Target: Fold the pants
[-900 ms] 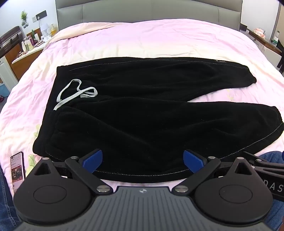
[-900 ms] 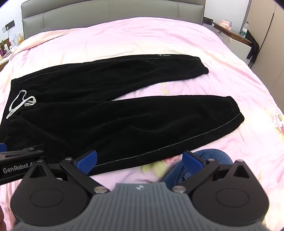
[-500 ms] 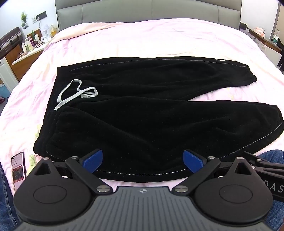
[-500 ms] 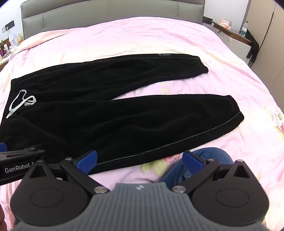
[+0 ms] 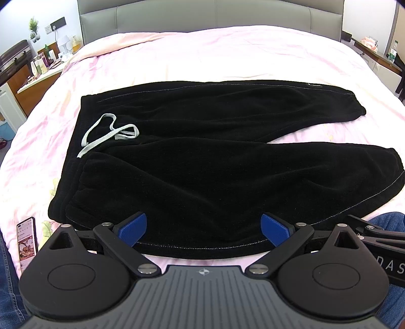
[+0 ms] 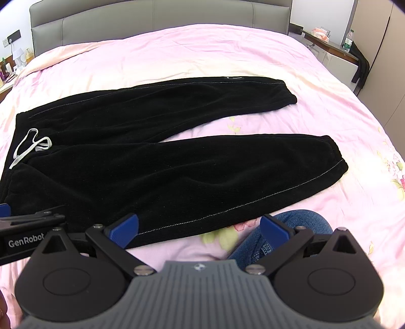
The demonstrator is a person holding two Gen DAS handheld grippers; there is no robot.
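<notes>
Black pants lie flat on a pink bed, waistband to the left, both legs spread to the right. A white drawstring lies near the waistband. My left gripper is open and empty, above the near edge of the near leg. My right gripper is open and empty, over the near hem line of the same pants, with the left gripper's body at its left. The right gripper's body shows at the right edge of the left wrist view.
A phone lies on the bed at the near left. My jeans-clad knee rests on the bed's near edge. A grey headboard stands at the back. Cluttered side tables flank the bed.
Both views have drifted very slightly; the pants lie as before and both grippers stay open.
</notes>
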